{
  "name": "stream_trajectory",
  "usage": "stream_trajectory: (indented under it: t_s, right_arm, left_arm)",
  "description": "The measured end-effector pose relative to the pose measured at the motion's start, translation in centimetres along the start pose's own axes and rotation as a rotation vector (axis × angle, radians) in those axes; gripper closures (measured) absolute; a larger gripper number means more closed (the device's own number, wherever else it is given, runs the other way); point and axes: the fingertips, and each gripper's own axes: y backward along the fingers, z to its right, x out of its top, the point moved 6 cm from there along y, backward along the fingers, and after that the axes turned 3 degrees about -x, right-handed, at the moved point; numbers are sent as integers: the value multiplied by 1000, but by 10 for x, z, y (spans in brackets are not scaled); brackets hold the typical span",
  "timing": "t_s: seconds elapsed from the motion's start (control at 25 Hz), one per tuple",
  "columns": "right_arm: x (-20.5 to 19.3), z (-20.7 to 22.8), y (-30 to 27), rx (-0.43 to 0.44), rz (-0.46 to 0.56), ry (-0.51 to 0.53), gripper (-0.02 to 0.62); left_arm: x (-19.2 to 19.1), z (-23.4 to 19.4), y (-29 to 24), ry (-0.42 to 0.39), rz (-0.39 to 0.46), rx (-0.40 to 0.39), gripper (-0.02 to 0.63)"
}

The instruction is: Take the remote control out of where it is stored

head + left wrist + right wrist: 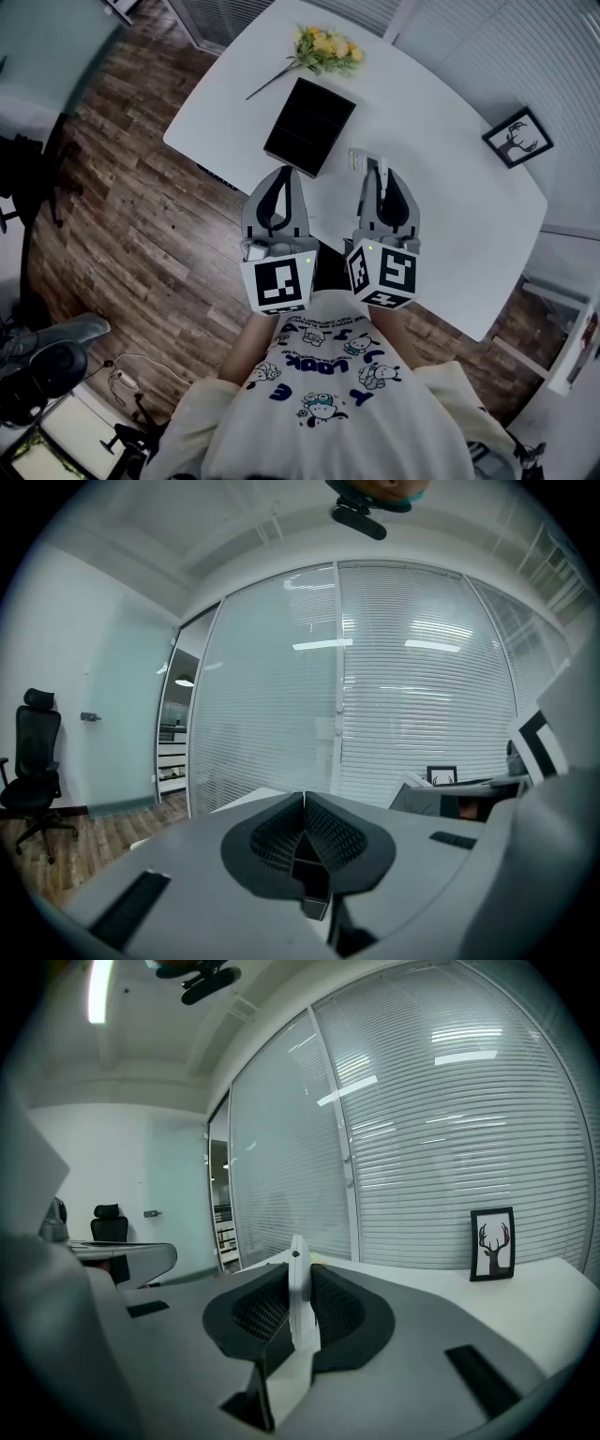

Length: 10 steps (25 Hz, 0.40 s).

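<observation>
A white table (450,141) with rounded corners stands on a wooden plank floor (141,216). Near its far edge lies a bunch of yellow flowers (326,47), the stems trailing to the left. Toward the right side stands a small black-framed picture (517,137) — a deer's head with antlers, black on white. Beyond the table runs a glass wall (262,696) with white slatted blinds (422,714), and off to the left — beside a pale wall — stands a black office chair (36,761).
</observation>
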Motion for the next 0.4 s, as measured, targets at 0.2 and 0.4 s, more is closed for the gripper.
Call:
stream_trajectory:
  t_s: [0.2, 0.4]
  right_arm:
    - [1, -3, 0, 6, -1, 2, 515]
    - [1, -5, 1, 4, -1, 2, 515]
  left_arm:
    - [4, -2, 1, 18, 22, 9, 588]
    - [2, -3, 3, -7, -3, 0, 588]
